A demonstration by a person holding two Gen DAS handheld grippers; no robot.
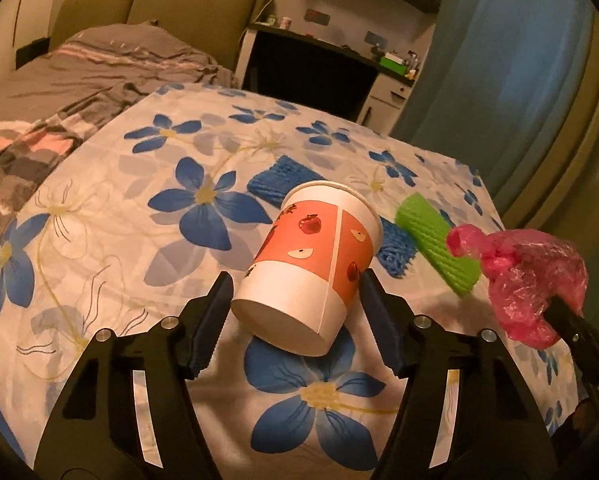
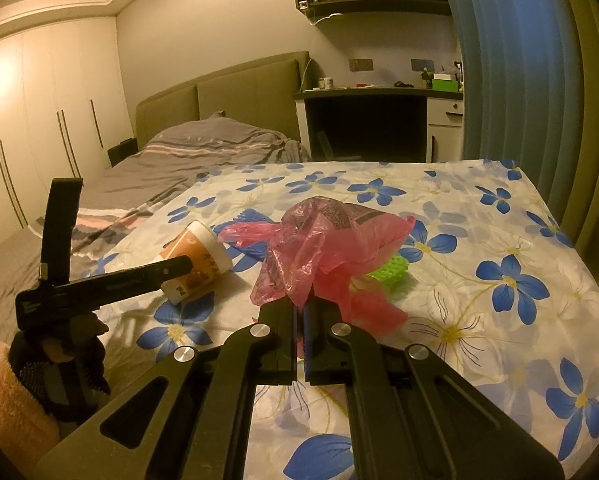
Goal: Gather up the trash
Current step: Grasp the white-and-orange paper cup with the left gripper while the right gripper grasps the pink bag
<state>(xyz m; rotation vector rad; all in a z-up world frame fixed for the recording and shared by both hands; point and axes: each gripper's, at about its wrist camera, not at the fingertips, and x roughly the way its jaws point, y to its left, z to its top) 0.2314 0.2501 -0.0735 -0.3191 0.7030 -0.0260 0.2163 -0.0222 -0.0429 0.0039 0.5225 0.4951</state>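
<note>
A paper cup with an orange apple-print band lies on its side on the floral cloth, base toward the left wrist camera. My left gripper straddles it, one pad against each side. The right wrist view shows the cup behind a left finger. My right gripper is shut on a crumpled pink plastic bag, held just above the cloth; the bag also hangs at the right in the left wrist view. A green foam net lies behind it, partly hidden by the bag.
Blue foam nets lie beyond the cup. The floral-covered table ends at the right near a blue curtain. A bed runs along the left, a desk at the back. A gloved hand holds the left gripper.
</note>
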